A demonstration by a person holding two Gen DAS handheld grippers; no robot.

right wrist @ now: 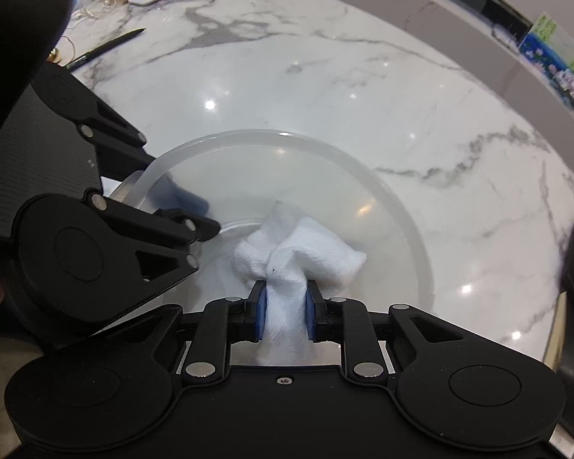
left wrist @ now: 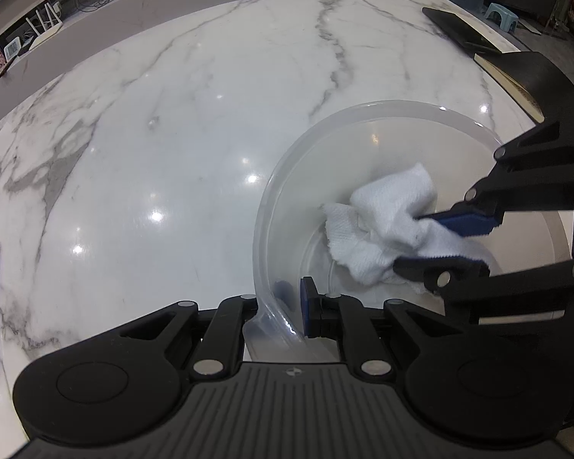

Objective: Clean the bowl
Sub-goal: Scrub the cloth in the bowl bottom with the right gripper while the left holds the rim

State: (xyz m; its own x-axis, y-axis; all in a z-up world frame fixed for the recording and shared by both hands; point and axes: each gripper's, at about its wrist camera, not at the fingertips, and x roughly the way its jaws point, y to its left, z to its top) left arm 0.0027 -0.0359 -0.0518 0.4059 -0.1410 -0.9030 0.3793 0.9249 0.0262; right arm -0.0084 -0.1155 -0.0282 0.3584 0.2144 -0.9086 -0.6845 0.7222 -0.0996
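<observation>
We are mid-wipe: our left claw [left wrist: 283, 306] pinches the bowl [left wrist: 279, 199] rim, our right claw [right wrist: 285, 315] grips the cloth [right wrist: 302, 244] inside it. Next, sweep around the bowl's wall.

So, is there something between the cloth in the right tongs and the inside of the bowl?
Nothing visible. The right tongs grip the white cloth, which already lies inside the bowl. The left tongs only clamp the rim.

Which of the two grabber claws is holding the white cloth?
The right gripper: the white cloth is pinched between its blue pads inside the bowl. The left gripper only clamps the bowl's rim.
</observation>
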